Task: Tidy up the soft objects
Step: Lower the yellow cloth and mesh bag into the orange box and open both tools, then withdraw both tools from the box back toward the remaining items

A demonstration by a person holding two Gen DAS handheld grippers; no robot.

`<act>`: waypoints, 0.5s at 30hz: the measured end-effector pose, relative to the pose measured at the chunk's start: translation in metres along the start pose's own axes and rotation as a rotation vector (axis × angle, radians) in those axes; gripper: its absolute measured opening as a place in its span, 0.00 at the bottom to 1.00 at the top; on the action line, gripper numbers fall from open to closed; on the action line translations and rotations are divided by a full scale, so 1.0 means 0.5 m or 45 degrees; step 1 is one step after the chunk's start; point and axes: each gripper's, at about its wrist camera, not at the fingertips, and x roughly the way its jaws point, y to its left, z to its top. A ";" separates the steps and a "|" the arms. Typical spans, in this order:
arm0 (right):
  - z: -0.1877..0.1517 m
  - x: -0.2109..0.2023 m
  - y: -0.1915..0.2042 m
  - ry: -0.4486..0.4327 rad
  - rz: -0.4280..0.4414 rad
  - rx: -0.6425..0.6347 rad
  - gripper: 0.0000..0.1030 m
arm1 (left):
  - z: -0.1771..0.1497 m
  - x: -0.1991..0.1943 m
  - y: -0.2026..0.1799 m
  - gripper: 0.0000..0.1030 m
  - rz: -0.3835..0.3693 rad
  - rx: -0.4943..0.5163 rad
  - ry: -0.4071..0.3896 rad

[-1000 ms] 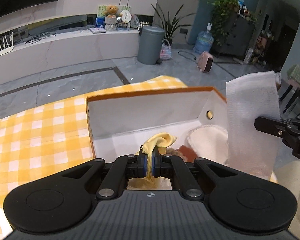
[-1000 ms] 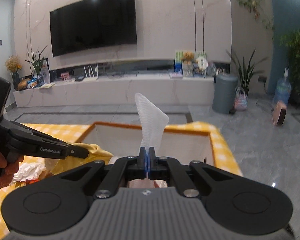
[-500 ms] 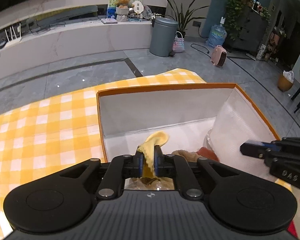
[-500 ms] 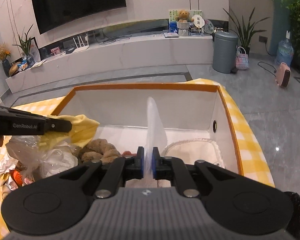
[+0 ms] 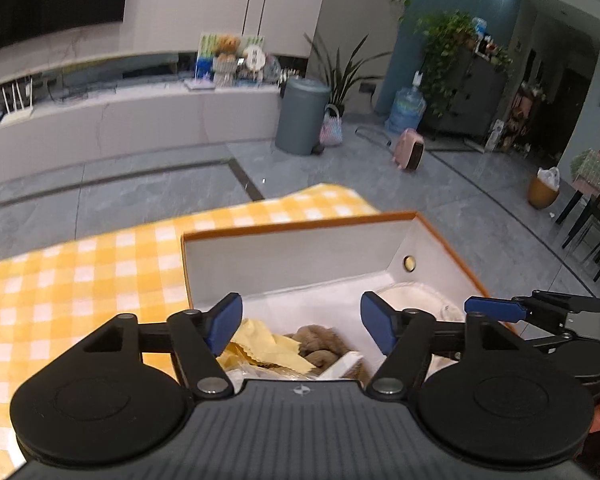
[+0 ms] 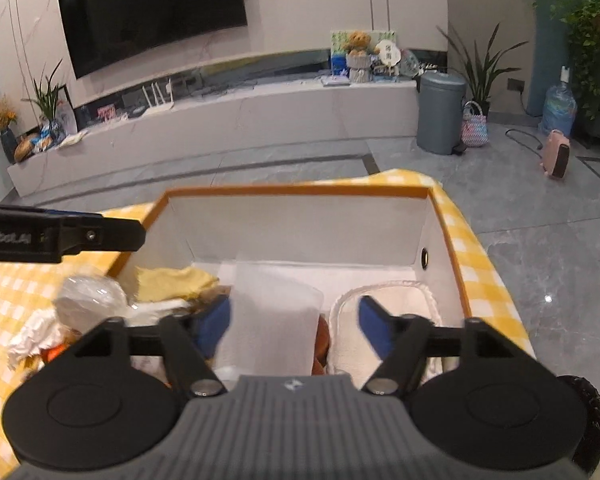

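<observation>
An open white box with an orange rim [image 5: 296, 227] [image 6: 300, 190] stands on the yellow checked tablecloth. My left gripper [image 5: 301, 323] is open and empty above its near left part. Below it lie a yellow cloth [image 5: 268, 345] and a brown plush item [image 5: 320, 344]. My right gripper [image 6: 294, 322] is open and empty above a white towel [image 6: 274, 320] lying in the box. The yellow cloth [image 6: 172, 282] lies left of the towel. A white round woven item [image 6: 384, 304] lies at the box's right. The right gripper also shows in the left wrist view [image 5: 496, 309].
A crinkled plastic bag [image 6: 90, 300] and white and orange soft things [image 6: 36, 340] lie by the box's left wall. The table edge drops to a grey tiled floor just beyond the box. A grey bin [image 5: 302, 116] and a TV bench stand far behind.
Both grippers have opened. The left let go of the yellow cloth and the right let go of the white towel; both now lie in the box.
</observation>
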 end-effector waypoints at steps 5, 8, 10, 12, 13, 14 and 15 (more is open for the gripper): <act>0.000 -0.054 0.026 -0.043 0.004 -0.017 0.77 | -0.007 -0.071 -0.018 0.79 0.023 0.042 -0.103; -0.005 -0.089 0.041 -0.073 0.006 -0.025 0.80 | -0.020 -0.114 -0.026 0.85 0.038 0.051 -0.148; -0.011 -0.118 0.054 -0.096 0.015 -0.019 0.82 | -0.034 -0.143 -0.024 0.86 0.017 0.027 -0.152; -0.019 -0.147 0.067 -0.125 0.033 -0.003 0.84 | -0.051 -0.172 -0.014 0.87 -0.014 -0.008 -0.150; -0.026 -0.162 0.074 -0.140 0.043 0.007 0.85 | -0.061 -0.189 -0.008 0.87 -0.015 -0.029 -0.165; -0.034 -0.180 0.081 -0.162 0.056 0.023 0.87 | -0.071 -0.206 -0.004 0.87 -0.009 -0.043 -0.186; -0.041 -0.194 0.086 -0.183 0.074 0.038 0.88 | -0.083 -0.224 -0.001 0.87 -0.003 -0.049 -0.210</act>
